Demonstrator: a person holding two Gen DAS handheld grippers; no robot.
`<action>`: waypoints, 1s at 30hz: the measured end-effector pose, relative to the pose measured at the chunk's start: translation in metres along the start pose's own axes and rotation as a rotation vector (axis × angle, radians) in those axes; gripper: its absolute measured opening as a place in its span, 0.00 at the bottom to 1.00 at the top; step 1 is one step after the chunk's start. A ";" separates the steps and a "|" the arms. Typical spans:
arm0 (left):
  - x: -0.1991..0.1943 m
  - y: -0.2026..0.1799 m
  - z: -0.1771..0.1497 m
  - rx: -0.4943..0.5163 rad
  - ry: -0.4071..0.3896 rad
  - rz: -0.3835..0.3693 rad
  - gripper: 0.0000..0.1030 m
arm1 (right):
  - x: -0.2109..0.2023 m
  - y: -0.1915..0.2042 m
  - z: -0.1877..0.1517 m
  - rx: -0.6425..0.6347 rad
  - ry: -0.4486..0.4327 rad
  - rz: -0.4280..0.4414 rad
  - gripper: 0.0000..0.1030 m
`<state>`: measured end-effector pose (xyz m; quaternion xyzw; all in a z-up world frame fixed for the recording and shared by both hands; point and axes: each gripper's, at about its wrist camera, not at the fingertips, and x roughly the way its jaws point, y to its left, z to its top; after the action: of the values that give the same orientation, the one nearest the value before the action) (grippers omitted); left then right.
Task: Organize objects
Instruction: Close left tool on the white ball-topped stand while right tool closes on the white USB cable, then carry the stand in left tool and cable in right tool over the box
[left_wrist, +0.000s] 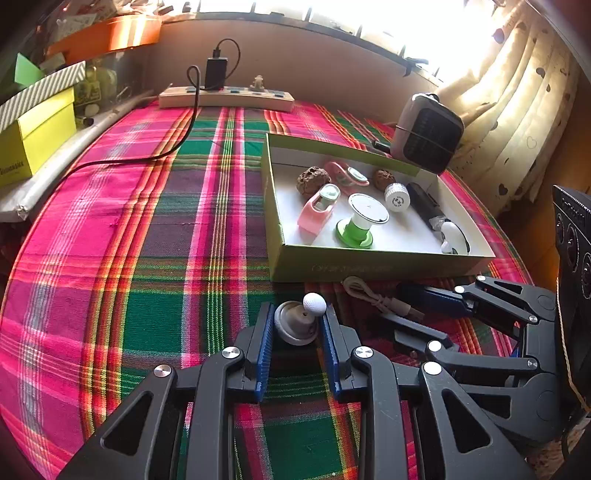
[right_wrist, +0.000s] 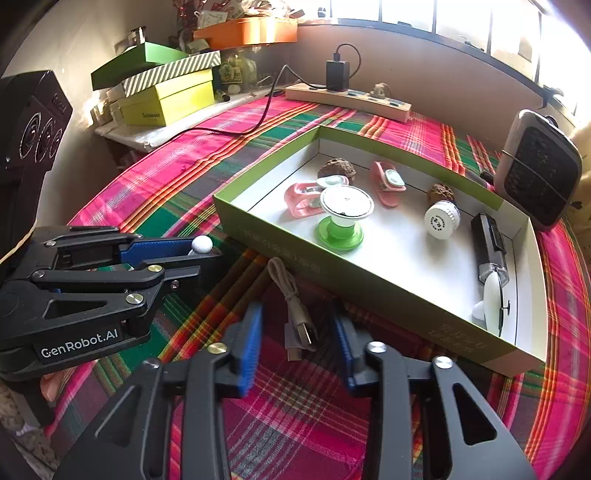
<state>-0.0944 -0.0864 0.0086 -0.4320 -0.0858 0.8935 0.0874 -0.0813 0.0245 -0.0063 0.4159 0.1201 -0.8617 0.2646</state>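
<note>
Plaid tablecloth (left_wrist: 147, 258) open leftward; cable (right_wrist: 295, 314) seemingly ungripped beside box (right_wrist: 369, 280).

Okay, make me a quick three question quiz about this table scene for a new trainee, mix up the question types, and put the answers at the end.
1. True or false: the USB cable already lies inside the green tray.
2. Multiple choice: what sits between the pads of the left gripper? A) a walnut B) a grey knob with a white ball on top C) a pink clip
3. Fill in: the right gripper is lowered over the ____, its pads on either side and not yet pressing it.

Key
1. False; it lies on the plaid cloth, in front of the tray.
2. B
3. USB cable
</note>
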 end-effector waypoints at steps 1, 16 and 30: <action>0.000 -0.001 0.000 0.005 -0.001 0.003 0.22 | 0.000 0.000 0.000 0.002 -0.001 -0.005 0.30; 0.002 -0.009 -0.002 0.056 -0.016 0.049 0.21 | -0.001 0.002 -0.002 0.002 -0.005 -0.013 0.16; 0.002 -0.009 -0.002 0.059 -0.016 0.053 0.21 | -0.002 0.002 -0.003 0.013 -0.007 -0.012 0.16</action>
<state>-0.0938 -0.0769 0.0082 -0.4241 -0.0490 0.9011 0.0757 -0.0767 0.0246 -0.0064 0.4139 0.1163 -0.8655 0.2572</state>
